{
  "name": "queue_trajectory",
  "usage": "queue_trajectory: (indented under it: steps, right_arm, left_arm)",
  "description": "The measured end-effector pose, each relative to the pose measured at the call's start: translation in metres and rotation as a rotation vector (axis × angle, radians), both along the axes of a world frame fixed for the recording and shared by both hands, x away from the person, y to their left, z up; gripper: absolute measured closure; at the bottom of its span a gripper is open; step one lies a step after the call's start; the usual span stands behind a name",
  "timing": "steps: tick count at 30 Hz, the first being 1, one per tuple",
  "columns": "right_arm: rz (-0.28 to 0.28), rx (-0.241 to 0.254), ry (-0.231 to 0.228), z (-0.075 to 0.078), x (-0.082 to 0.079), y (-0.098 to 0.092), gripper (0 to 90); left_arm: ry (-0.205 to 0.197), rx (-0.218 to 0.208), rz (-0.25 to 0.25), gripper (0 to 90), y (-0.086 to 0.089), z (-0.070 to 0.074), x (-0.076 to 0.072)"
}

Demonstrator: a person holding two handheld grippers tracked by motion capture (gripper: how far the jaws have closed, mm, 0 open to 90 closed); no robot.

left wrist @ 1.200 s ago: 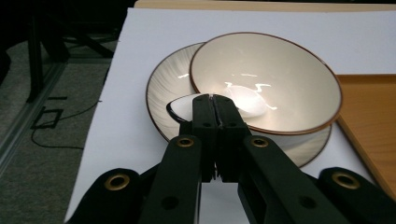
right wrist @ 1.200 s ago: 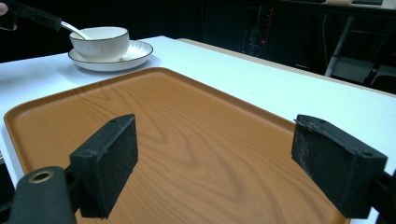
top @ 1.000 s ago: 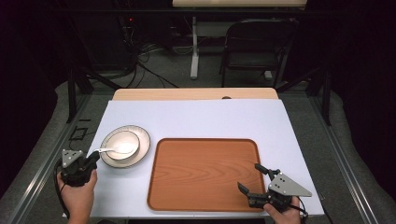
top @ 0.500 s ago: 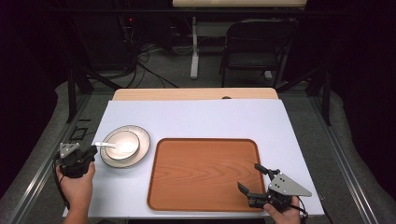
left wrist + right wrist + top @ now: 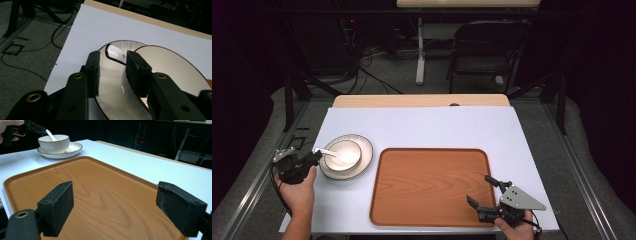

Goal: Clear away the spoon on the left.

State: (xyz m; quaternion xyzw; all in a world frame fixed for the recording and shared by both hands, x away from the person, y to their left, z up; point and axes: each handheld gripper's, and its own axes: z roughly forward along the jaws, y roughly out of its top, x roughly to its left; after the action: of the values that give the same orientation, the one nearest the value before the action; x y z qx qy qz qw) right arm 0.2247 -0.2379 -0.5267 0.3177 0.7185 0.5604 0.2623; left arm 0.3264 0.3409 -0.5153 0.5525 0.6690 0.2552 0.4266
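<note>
A white spoon (image 5: 329, 152) lay propped in a white bowl (image 5: 343, 154), its scoop down inside and its handle sloping up over the rim toward the counter's left edge. The bowl had a thin dark rim and stood upright on a matching white plate (image 5: 362, 165). The plate sat near the left edge of the white counter (image 5: 422, 127).

Wooden tray (image 5: 429, 185) on white table (image 5: 422, 125); black chair (image 5: 484, 47) behind.

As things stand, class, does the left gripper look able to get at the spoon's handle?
Probably yes: the left gripper, jaws just opening, sits at the spoon handle, which lies between the pads ungripped; nothing blocks it.
</note>
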Motion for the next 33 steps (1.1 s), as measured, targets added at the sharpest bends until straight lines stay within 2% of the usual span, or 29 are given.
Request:
queue_trajectory:
  steps: [1,2,9,10,11,20,24,33]
  right_arm:
    - [0.000,0.000,0.000,0.000,0.000,0.000,14.2]
    - [0.000,0.000,0.000,0.000,0.000,0.000,14.2]
    - [-0.001,0.003,0.003,0.000,0.000,0.000,14.1]
    - [-0.001,0.003,0.003,0.000,0.000,0.000,14.1]
    - [0.000,0.001,0.001,0.000,0.000,0.000,14.1]
    - [-0.001,0.006,0.001,0.000,0.000,-0.001,14.2]
    - [-0.001,0.006,0.000,0.000,0.000,-0.002,14.1]
    - [0.000,0.010,0.003,0.000,0.000,-0.002,14.2]
  left_arm:
    - [0.000,0.000,0.000,62.3,0.000,0.000,0.000]
    - [-0.003,-0.036,-0.002,59.7,0.001,-0.001,0.001]
    - [-0.003,-0.115,-0.007,49.9,0.002,-0.006,0.008]
    - [-0.003,-0.115,-0.007,49.1,0.002,-0.006,0.008]
    - [-0.004,-0.138,-0.010,48.3,0.001,-0.007,0.010]
    - [-0.020,-0.162,-0.032,48.7,-0.005,-0.015,0.020]
    - [-0.025,-0.146,-0.028,50.9,-0.007,-0.017,0.024]
    - [-0.040,-0.144,-0.041,57.8,-0.007,-0.022,0.025]
